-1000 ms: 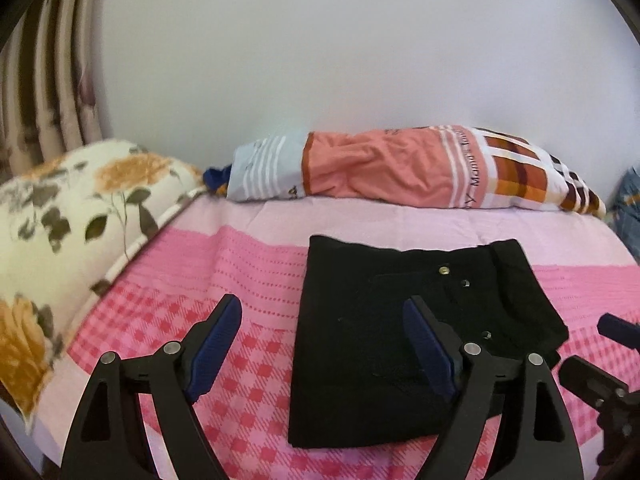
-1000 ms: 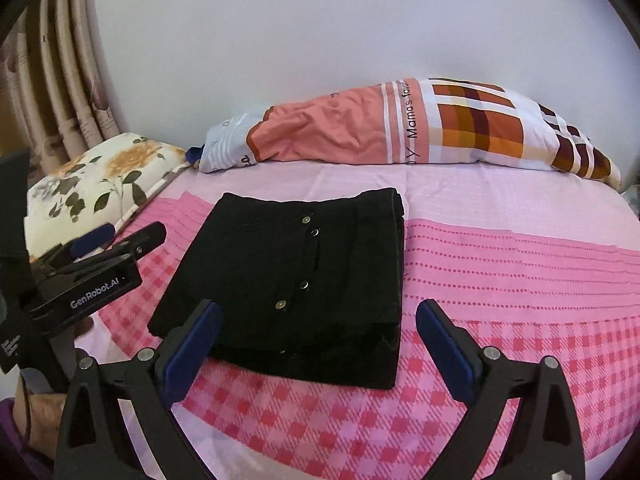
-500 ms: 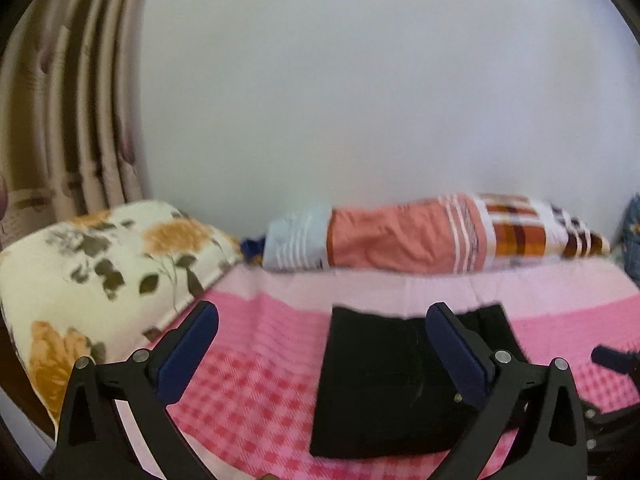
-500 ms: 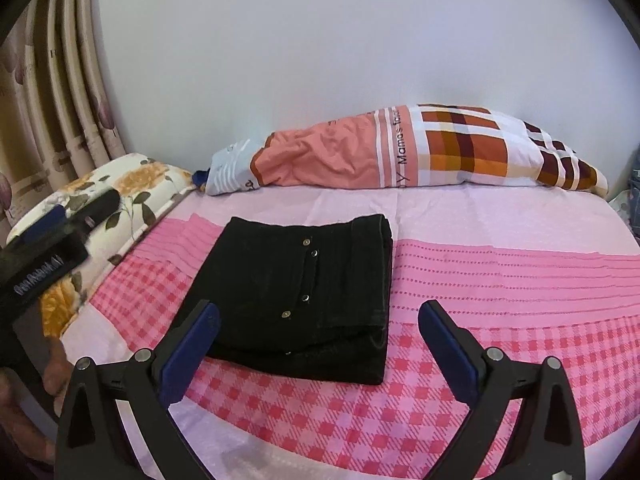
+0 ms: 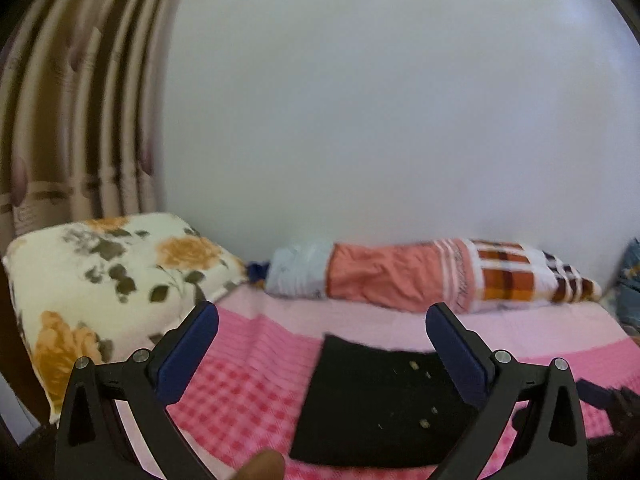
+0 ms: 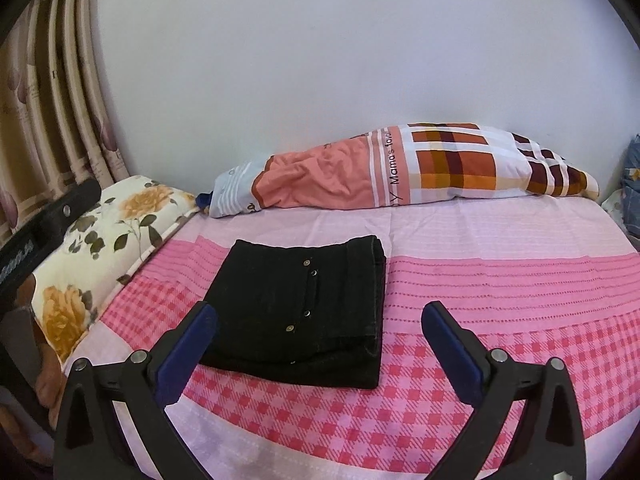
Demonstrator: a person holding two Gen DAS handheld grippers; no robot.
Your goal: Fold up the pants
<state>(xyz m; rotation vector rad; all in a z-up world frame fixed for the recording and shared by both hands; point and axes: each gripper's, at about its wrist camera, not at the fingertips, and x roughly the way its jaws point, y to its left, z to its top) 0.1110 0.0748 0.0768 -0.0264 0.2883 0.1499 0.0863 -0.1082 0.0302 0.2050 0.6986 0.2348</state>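
Observation:
The black pants (image 6: 304, 312) lie folded into a compact rectangle on the pink checked bed sheet (image 6: 500, 300), metal studs facing up. They also show, blurred, in the left wrist view (image 5: 380, 404). My left gripper (image 5: 322, 316) is open and empty, held back from the pants and above them. My right gripper (image 6: 320, 316) is open and empty, hovering near the bed's front edge, apart from the pants. The left gripper's body shows at the left edge of the right wrist view (image 6: 44, 228).
A floral pillow (image 6: 100, 240) lies at the left of the bed. A long orange, white and plaid bolster (image 6: 400, 168) lies along the white wall. Striped curtains (image 6: 48, 100) hang at the left. Blue patterned fabric (image 6: 632, 184) sits at the far right.
Both grippers have pulled back and up from the folded pants, which now look smaller and lower in both views. The left view has tilted up toward the wall. The pants have not moved.

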